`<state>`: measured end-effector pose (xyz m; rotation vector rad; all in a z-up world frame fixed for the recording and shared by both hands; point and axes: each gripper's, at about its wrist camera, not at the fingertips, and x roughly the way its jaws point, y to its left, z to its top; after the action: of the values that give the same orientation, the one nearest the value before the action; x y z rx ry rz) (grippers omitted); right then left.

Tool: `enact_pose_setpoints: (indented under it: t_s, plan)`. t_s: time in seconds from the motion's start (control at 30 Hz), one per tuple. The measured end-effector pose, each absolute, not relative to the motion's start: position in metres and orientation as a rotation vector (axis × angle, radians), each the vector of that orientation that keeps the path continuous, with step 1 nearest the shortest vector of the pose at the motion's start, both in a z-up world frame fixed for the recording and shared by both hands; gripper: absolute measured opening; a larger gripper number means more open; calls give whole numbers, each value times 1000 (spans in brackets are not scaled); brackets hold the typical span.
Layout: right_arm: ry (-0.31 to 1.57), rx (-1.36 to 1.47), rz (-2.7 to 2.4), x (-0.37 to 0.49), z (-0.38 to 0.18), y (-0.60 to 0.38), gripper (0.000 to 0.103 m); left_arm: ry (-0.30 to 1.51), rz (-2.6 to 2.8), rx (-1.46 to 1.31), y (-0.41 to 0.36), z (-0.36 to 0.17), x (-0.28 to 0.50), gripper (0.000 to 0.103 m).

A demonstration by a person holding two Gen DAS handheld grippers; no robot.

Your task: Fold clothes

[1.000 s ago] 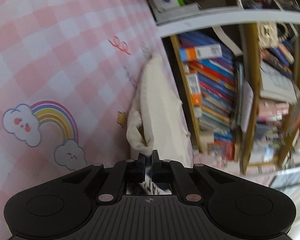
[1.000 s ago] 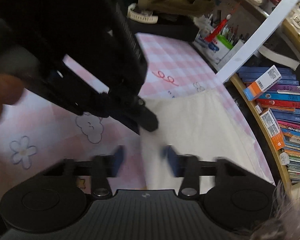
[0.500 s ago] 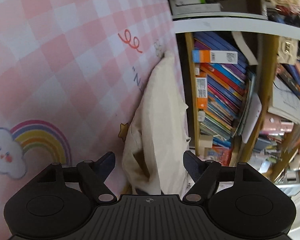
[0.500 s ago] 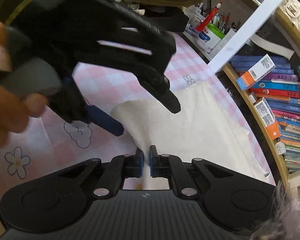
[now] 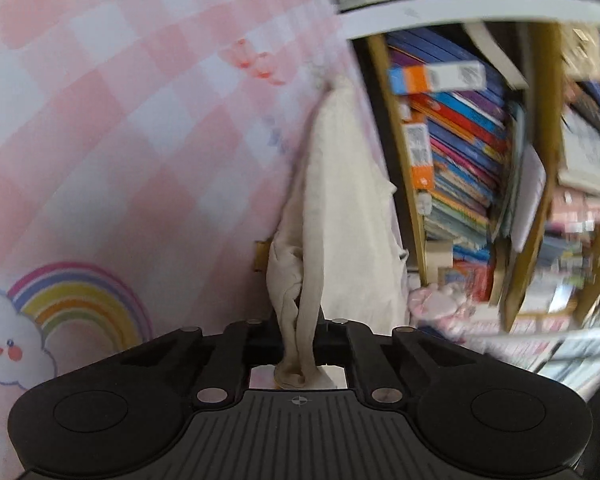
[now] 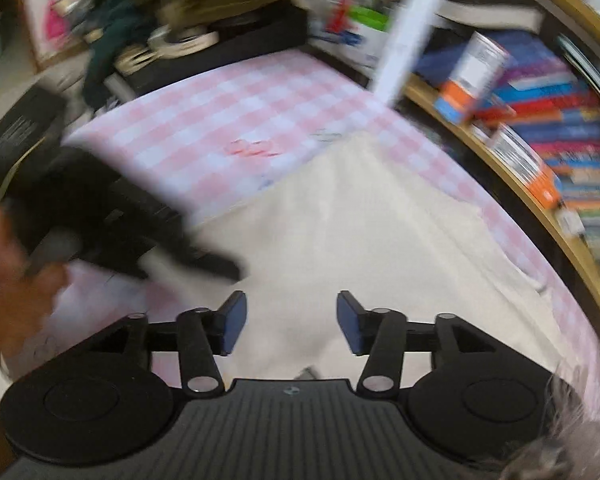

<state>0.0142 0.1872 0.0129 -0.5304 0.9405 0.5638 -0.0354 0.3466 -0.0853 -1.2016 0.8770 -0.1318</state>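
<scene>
Cream garment (image 6: 380,240) lies along the checked table's (image 5: 100,120) bookshelf-side edge; left gripper (image 5: 299,336) clamped on its bunched corner, right gripper (image 6: 288,320) fingers apart. Advise lifting evenly, keeping the edge taut.

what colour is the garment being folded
Cream, off-white garment; the right wrist view shows it best.

Right wrist view is super smeary, the left gripper (image 6: 204,264) is just a dark blur. The bookshelf (image 5: 460,168) spines are unreadable, and the hand (image 6: 8,280) gets cropped at the edge.
</scene>
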Motion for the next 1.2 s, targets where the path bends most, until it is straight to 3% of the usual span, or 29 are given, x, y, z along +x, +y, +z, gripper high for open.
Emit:
enact_pose_setpoints:
  t_s: [0.07, 0.1, 0.2, 0.73, 1.2]
  plan:
    - [990, -493, 491, 44, 17, 186, 60, 854, -161, -1129, 340, -73, -34, 8]
    - [1020, -482, 456, 61, 19, 188, 69, 846, -175, -1095, 336, -67, -33, 8]
    - [1074, -458, 405, 106, 24, 198, 77, 827, -203, -1012, 324, -54, -27, 8]
    - [1198, -879, 392, 185, -42, 324, 75, 788, -284, -886, 297, -37, -13, 7]
    - [1226, -881, 334, 189, -61, 323, 67, 789, -291, -866, 294, -41, -19, 7]
